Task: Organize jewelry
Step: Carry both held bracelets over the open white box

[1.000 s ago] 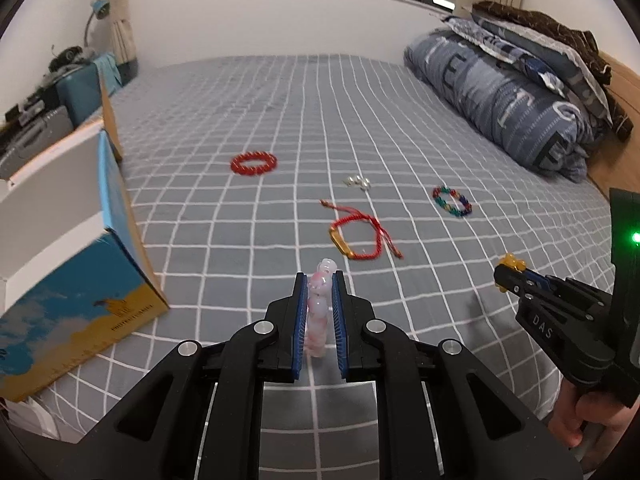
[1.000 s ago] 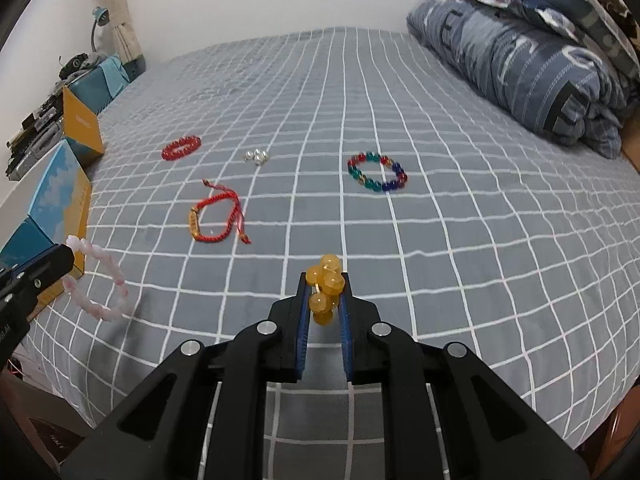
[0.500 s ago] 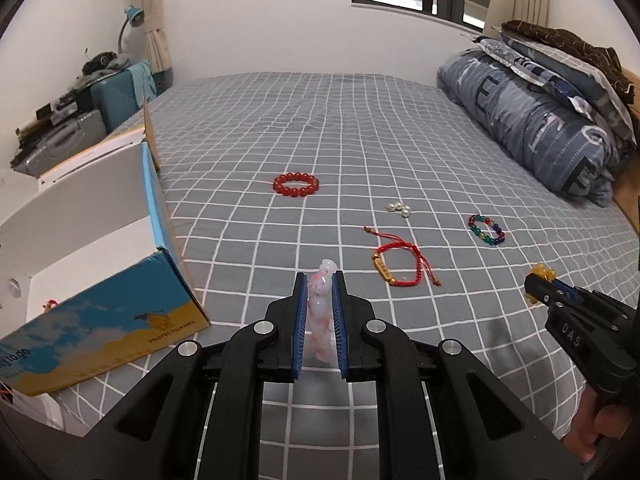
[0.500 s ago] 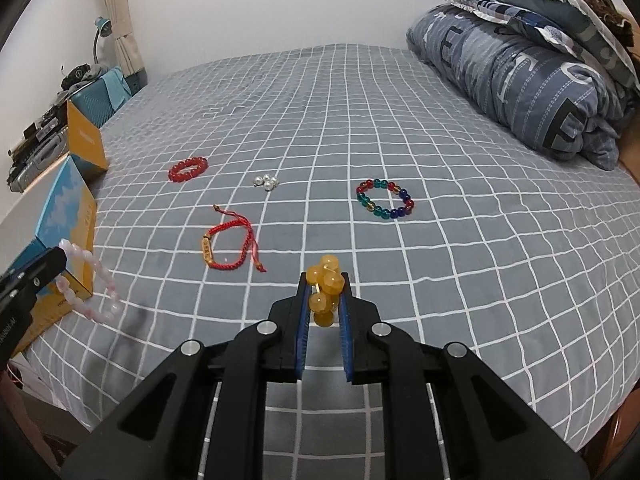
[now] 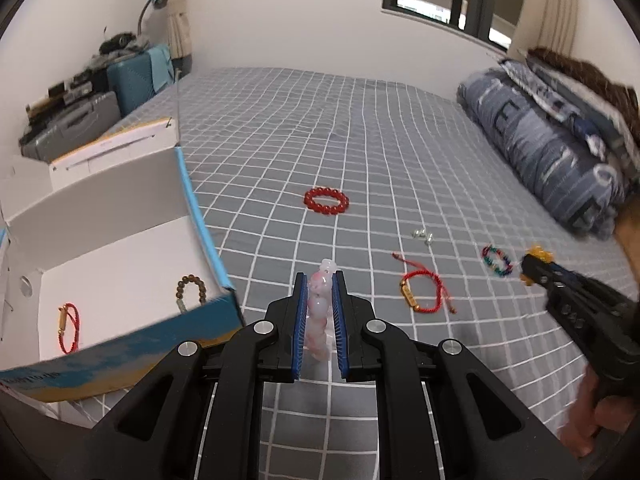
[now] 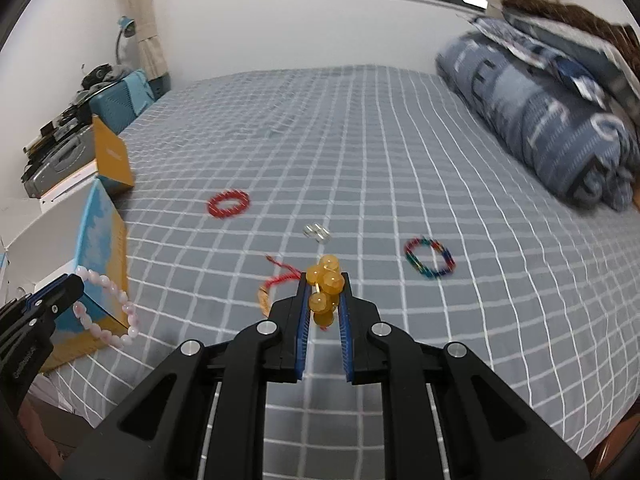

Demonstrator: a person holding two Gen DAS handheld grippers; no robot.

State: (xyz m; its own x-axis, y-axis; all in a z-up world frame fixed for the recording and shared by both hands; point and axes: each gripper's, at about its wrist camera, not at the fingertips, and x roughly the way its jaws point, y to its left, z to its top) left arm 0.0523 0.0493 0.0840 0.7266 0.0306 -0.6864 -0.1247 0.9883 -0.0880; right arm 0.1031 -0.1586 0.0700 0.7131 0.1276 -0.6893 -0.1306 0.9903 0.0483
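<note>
the left gripper has its blue fingers closed on a pink bead bracelet, seen edge-on in its own camera; only the right wrist view shows that bracelet as a hanging loop, dangling from the left gripper in front of the box. the right gripper is clamped on a bunch of amber beads; from the left camera these beads are just a small yellow cluster at the tip of the right gripper, with a hand on its handle.

the open cardboard box sits at the left edge of the bed. only the left wrist view looks into it: a brown bead bracelet and a red cord bracelet lie on its white floor. the right camera shows only the box's blue and yellow outer wall.

on the grey checked bed cover lie a red bead bracelet, small silver earrings, a red string bracelet with a gold tube and a multicolour bead bracelet, all apart from one another. in the right view the amber beads partly cover the red string bracelet. a rolled blue duvet lies along the bed's right side.
</note>
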